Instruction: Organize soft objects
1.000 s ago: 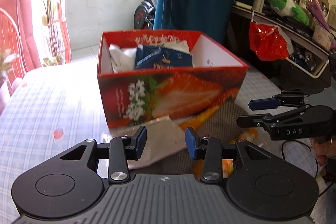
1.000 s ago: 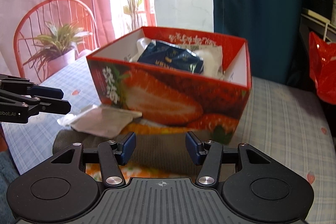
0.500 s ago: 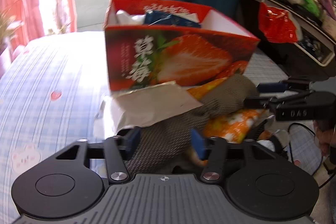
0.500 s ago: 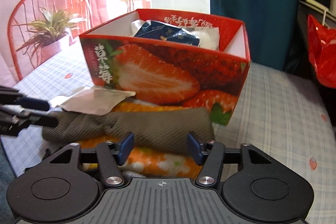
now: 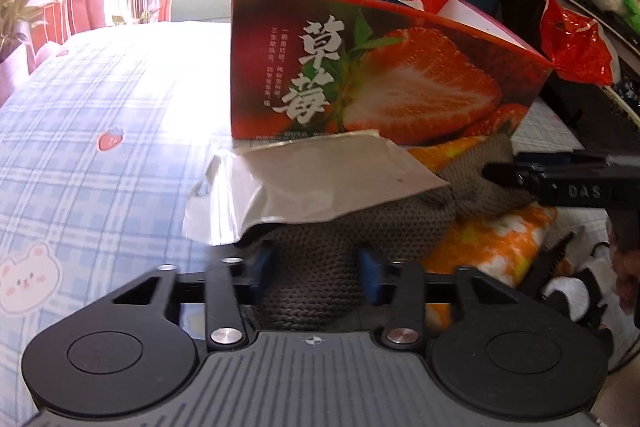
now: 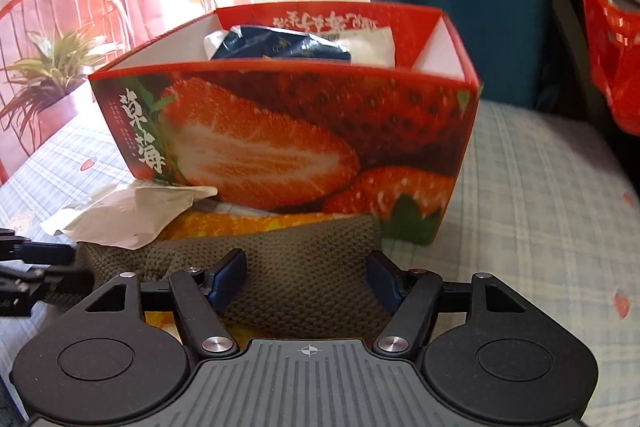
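A grey-brown knit cloth (image 5: pixel 360 223) lies in front of the strawberry box (image 5: pixel 400 83), on top of an orange floral cloth (image 5: pixel 492 243). A silvery flat pouch (image 5: pixel 312 179) rests across its left end. My left gripper (image 5: pixel 315 269) is closing and its pads pinch a fold of the knit. In the right wrist view the knit cloth (image 6: pixel 288 247) fills the gap of my right gripper (image 6: pixel 306 273), whose jaws are opening around it. The right gripper (image 5: pixel 560 183) also shows at the knit's far end, and the left gripper (image 6: pixel 36 267) sits at the left edge.
The box (image 6: pixel 280 131) holds a dark blue packet (image 6: pixel 280 45) and white pouches. Everything sits on a blue plaid bedsheet (image 5: pixel 100 147). A red plastic bag (image 5: pixel 576 47) hangs off a cluttered shelf at the right. A potted plant (image 6: pixel 52 67) stands at the left.
Both grippers have come down onto the knit cloth in front of the box. The left jaws widened, then narrowed on the knit. The right jaws have spread wider.
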Tool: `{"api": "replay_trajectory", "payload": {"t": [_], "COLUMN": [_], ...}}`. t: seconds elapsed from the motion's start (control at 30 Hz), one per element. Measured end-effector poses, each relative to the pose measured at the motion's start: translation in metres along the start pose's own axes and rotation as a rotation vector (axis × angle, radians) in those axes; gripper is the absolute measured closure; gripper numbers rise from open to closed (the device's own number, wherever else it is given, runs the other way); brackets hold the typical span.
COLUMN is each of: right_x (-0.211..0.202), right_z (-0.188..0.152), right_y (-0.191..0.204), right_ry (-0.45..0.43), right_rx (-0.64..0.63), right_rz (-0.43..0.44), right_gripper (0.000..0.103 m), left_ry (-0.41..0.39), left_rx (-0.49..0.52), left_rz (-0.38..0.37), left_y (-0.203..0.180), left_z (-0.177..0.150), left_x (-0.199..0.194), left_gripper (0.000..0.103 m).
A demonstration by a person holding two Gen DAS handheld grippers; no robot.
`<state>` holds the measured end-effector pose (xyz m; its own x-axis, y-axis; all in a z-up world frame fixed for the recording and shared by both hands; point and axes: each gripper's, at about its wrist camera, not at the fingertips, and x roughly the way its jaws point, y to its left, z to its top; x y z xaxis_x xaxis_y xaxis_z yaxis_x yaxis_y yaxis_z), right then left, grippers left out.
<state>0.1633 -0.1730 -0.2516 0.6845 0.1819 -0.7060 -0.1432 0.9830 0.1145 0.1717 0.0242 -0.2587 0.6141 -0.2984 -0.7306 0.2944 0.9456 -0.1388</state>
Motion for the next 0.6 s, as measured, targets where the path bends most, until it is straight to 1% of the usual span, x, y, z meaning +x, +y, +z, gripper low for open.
{"api": "replay_trajectory", "payload": {"t": [0.17,0.3,0.37,0.4,0.43,0.47,0.53,0.6], "right_x": [0.002,0.0,-0.002,-0.002,-0.003,-0.004,-0.007,-0.009], "right_z": [-0.007,-0.01,-0.009,-0.008,-0.007,-0.006,-0.006,-0.005], "right_y": [-0.003,-0.001,0.0,0.001,0.003,0.004,0.005,0.006], "right_ry": [-0.002,-0.004,-0.005,-0.005,-0.006,-0.007,-0.008,-0.011], "right_rx": [0.073,0.076,0.071,0.066,0.06,0.055,0.049,0.045], "right_rz": [0.028,0.038,0.042,0.041,0.042,0.038,0.04,0.042], "right_gripper": [0.047,0.053,0.061,0.064,0.069,0.075,0.08,0.086], "left_ry": [-0.021,-0.026,-0.029,-0.031,-0.035,-0.038,-0.044,-0.05], "left_rx": [-0.005,-0.015,-0.009,-0.002,0.002,0.003,0.007,0.014], "left_rz": [0.013,0.022,0.028,0.028,0.023,0.018,0.012,0.016], "left_y": [0.005,0.006,0.004,0.003,0.002,0.002,0.002,0.002], "left_z": [0.008,0.013,0.014,0.015,0.015,0.015,0.016,0.018], "left_x": [0.009,0.012,0.013,0.015,0.014,0.013,0.011,0.01], "left_gripper": [0.067,0.067,0.067,0.07,0.077,0.081,0.093,0.095]}}
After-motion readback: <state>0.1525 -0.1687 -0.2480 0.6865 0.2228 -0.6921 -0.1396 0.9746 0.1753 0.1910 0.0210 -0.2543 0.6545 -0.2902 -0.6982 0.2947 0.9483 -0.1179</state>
